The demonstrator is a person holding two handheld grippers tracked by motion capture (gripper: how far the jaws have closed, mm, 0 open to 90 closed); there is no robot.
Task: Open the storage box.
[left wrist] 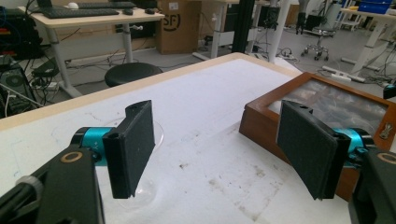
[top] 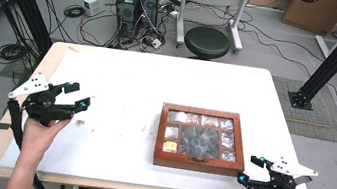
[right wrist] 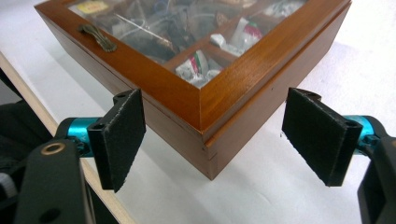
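Brown polished wood, a shallow rectangular box with a glass-paned lid, lies on the white table, right of centre and close to my edge of it. Its long axis runs left to right across the table, and the small brass handle sits on the front rail of the lid, facing me. Through the glass I can see compartments holding small packets, too blurred to name.

My right gripper is much the nearer one. It hovers just off the box's near right corner, and in the right gripper view that corner points straight into the gap between my two black pads, which stand spread wide with nothing between them and nothing touching the wood. The handle lies up and to the left of that gap, so I judge the coming move turns on sliding leftward along the front face before I could reach the handle.

My left gripper hangs well apart from the box, over the bare left part of the table, jaws likewise released and empty. In the left gripper view the box's left end sits beyond the right-hand pad.

Both hands hold the grippers low, angled inward toward the box.
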